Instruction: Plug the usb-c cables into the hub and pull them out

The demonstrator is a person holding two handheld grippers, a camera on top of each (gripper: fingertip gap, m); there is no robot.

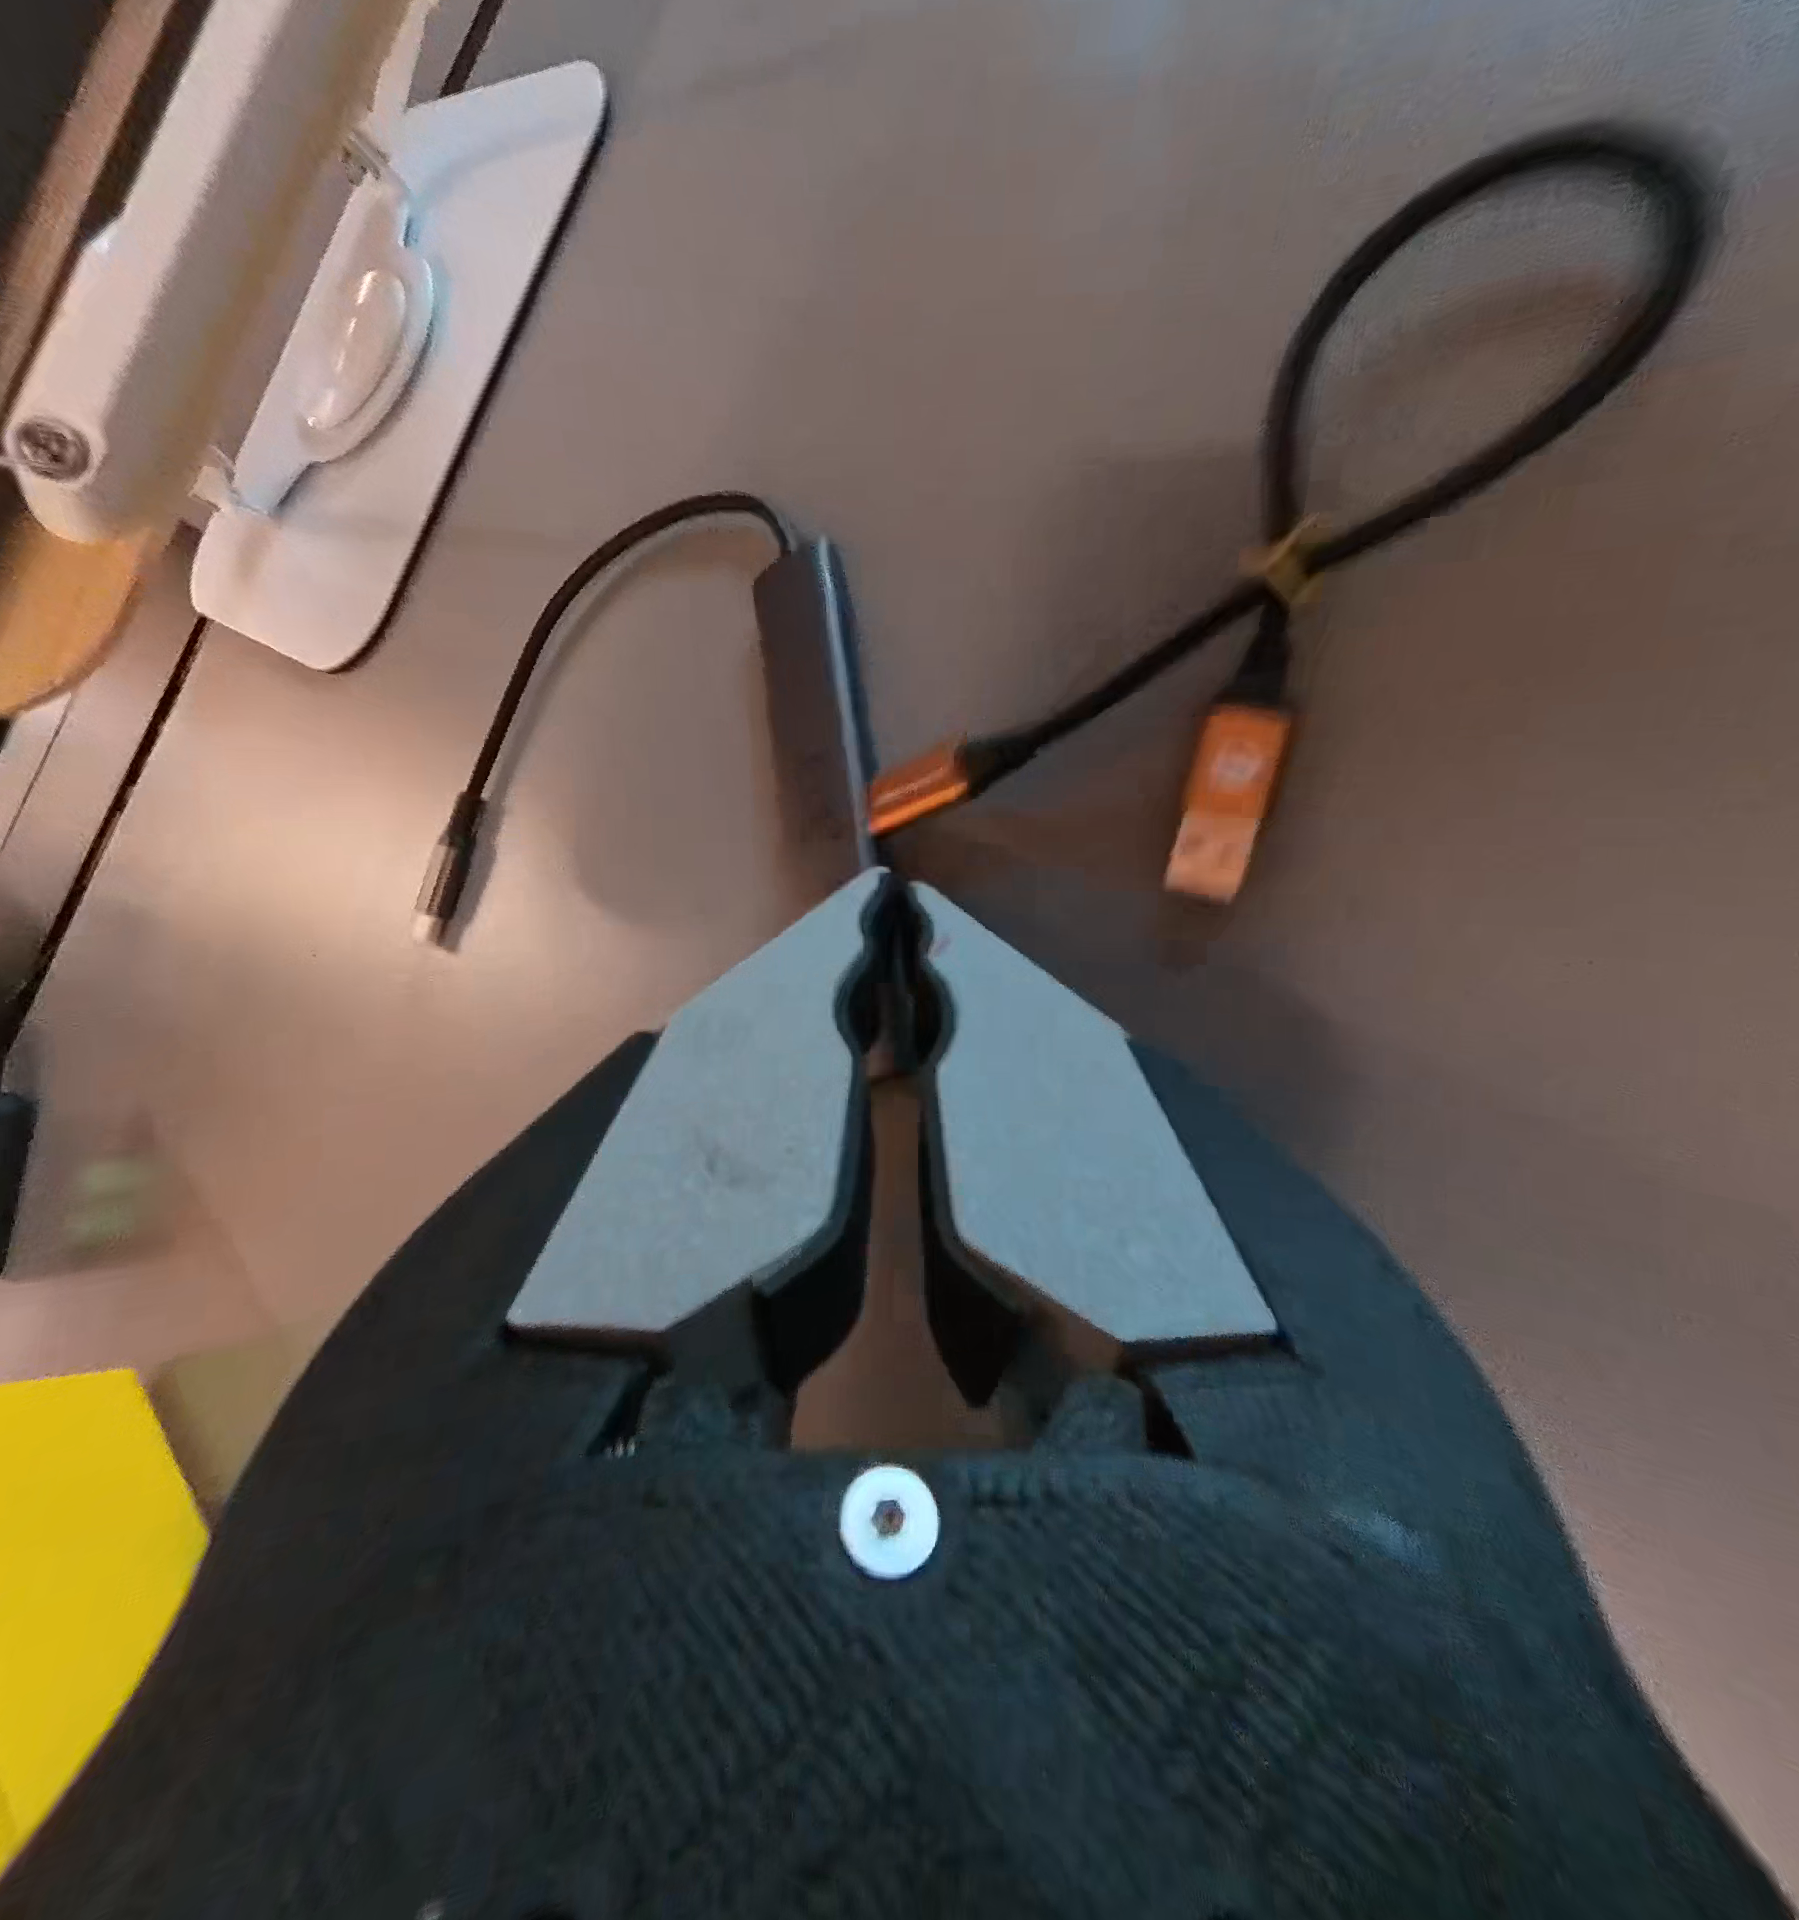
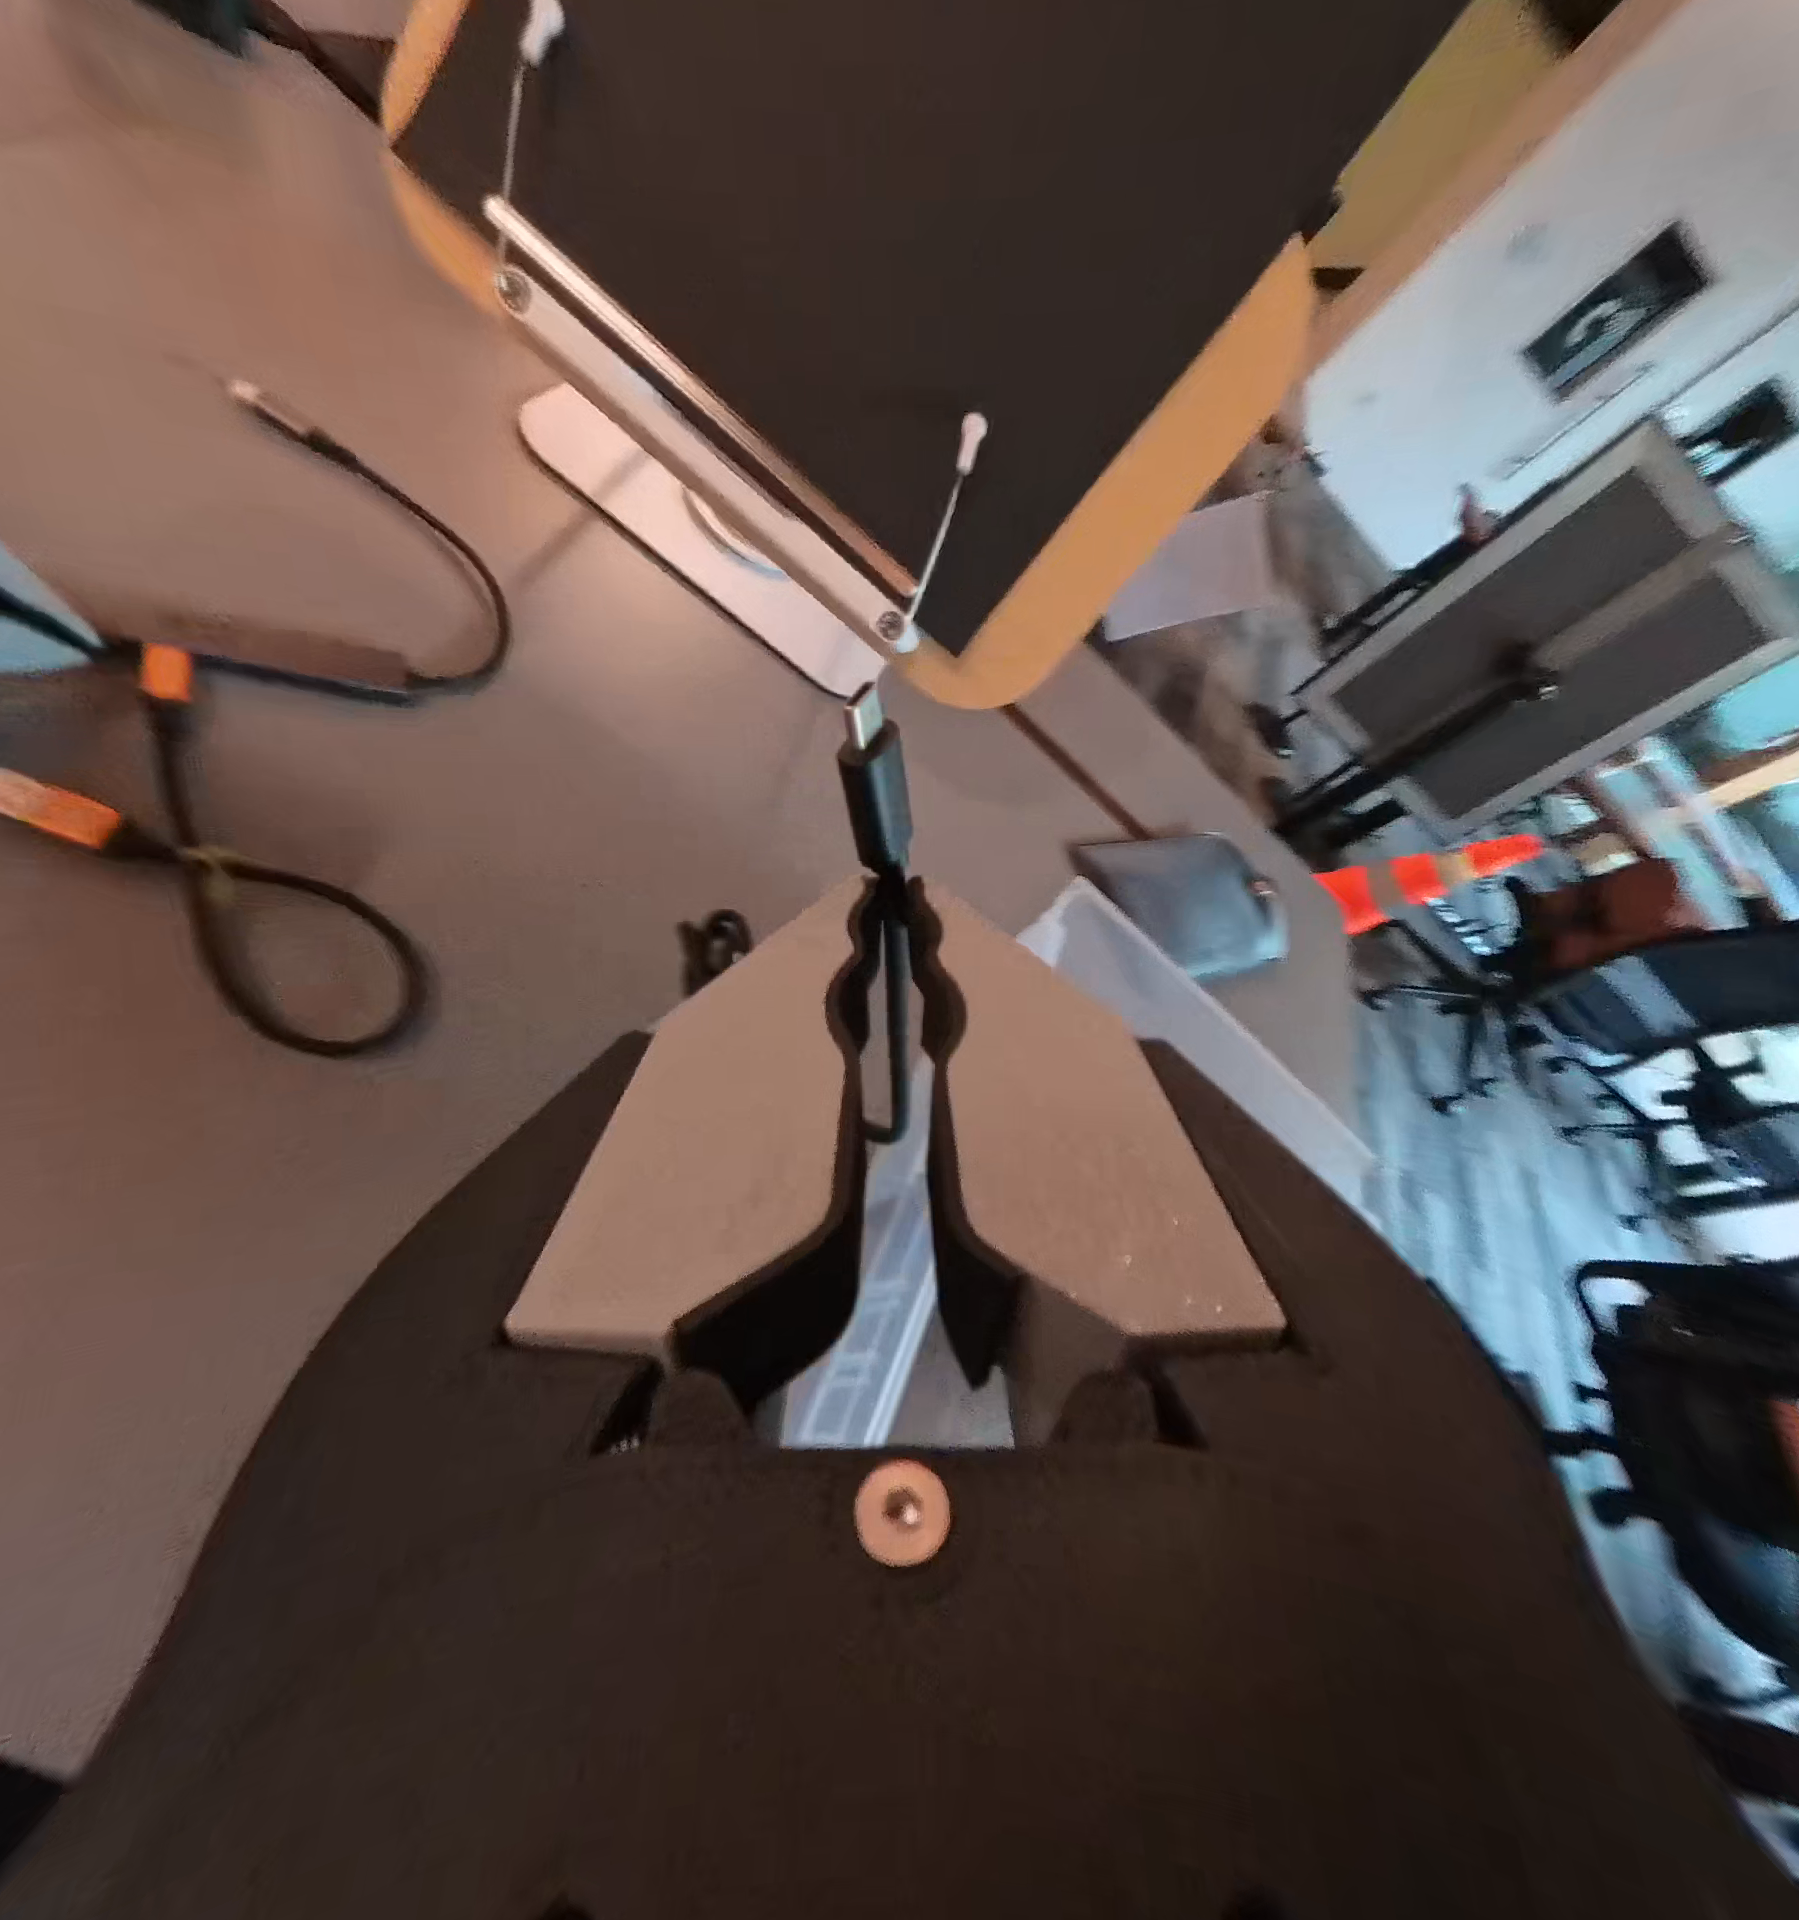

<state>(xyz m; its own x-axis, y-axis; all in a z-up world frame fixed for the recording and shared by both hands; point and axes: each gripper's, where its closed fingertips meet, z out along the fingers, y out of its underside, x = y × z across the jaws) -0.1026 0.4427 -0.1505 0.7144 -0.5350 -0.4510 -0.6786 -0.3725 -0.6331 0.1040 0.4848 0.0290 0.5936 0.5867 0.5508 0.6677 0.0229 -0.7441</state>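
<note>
Left gripper [image 1: 887, 883] pinched tight on the hub [image 1: 817, 707] end, probably steadying it for plugging; orange-plug cable [image 1: 921, 795] already seated in its side. Right gripper [image 2: 887, 883] clamped on black usb-c cable [image 2: 874, 779], connector poking forward, well apart from hub on the table [image 1: 1082, 312].

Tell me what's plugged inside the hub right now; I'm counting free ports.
One orange plug sits in the hub side, on a black cable. The left tool grips the hub's near end, hiding any ports there.

Left gripper [image 1: 887, 883] clamped on hub [image 1: 810, 675] end; orange USB-C plug [image 1: 921, 795] in hub's side.
</note>
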